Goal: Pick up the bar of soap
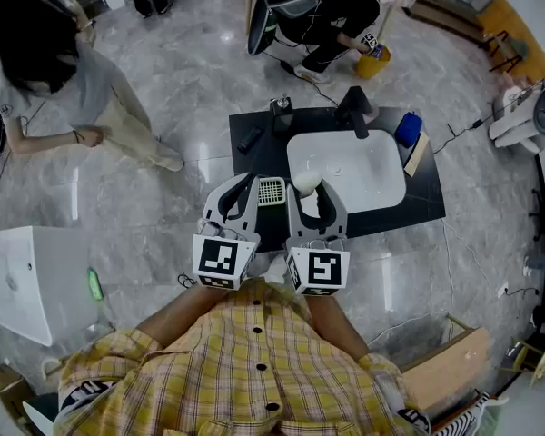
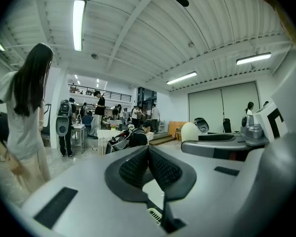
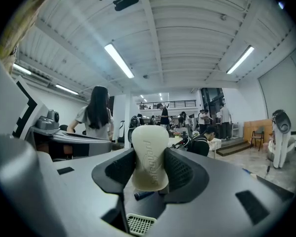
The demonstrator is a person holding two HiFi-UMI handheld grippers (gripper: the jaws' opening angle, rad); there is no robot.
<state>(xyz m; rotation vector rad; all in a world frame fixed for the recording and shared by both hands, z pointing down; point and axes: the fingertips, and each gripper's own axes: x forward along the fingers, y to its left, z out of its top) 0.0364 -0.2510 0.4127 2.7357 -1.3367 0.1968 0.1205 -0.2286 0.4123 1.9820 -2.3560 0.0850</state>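
Bar of soap (image 3: 149, 154) clamped in your right gripper (image 3: 149, 176): squeeze evenly against slipping; left gripper (image 2: 148, 165) closed, empty.

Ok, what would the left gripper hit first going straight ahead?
Nothing near: the left gripper points level over the table; the way looks free until the crouching person, far off, depth unclear.

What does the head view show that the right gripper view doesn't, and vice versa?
Only the head view shows the white sink and the blue sponge beside it. Only the right gripper view shows the ceiling lights and the embossed lettering on the bar of soap. Both show the right claw shut on that soap, and the slatted soap dish.
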